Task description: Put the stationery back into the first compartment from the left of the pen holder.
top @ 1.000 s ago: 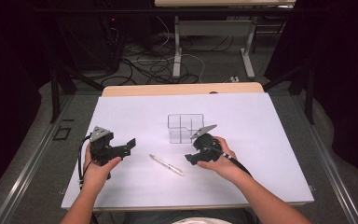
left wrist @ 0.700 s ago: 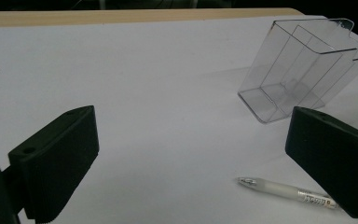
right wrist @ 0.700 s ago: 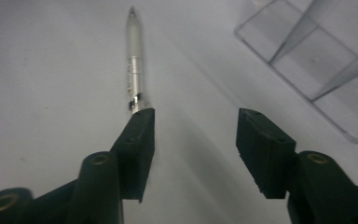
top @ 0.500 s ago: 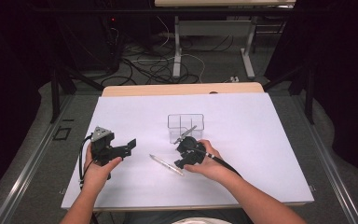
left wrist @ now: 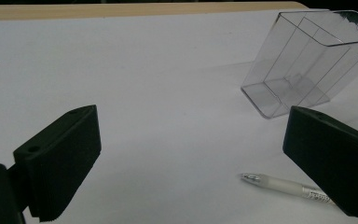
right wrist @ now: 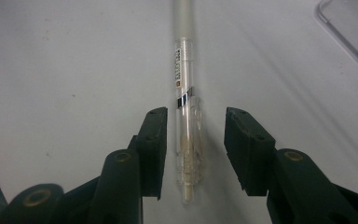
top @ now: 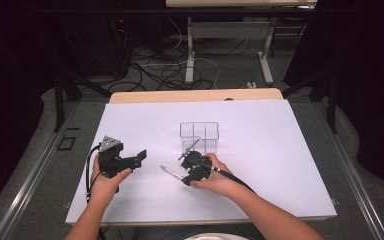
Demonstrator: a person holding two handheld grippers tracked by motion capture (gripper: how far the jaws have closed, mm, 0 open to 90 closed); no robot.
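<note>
On the left side of the white table (top: 280, 150), the person's left hand (top: 105, 182) holds the left gripper (top: 139, 156) just above the table top. Its two black jaws are wide apart, and there is nothing between them. In the left gripper view, the left gripper (left wrist: 191, 158) looks across the white table (left wrist: 144, 70) at the clear plastic box (left wrist: 303, 65), which looks tilted there because the camera is turned. That view also shows the tip end of the pen (left wrist: 284, 184) lying flat on the table, near the right jaw. In the middle of the table, the pen (top: 171, 172) lies flat, in front of the clear plastic box (top: 200, 136) and a little to its left. The box stands upright on the table, and it has thin walls inside that split it into parts. The pen is not in the box; it is near it but not touching it. To the right of the pen, the person's right hand (top: 217, 177) holds the right gripper (top: 184, 176) low over the pen's clip end. In the right gripper view, the pen (right wrist: 186, 116) lies straight between the two jaws of the right gripper (right wrist: 193, 154), with its clear clip end down in the gap. These jaws have just been closing in toward the pen. There is a small gap on each side, so the pads do not press on it yet. A corner of the clear plastic box (right wrist: 349, 32) shows at the top right of that view.
</note>
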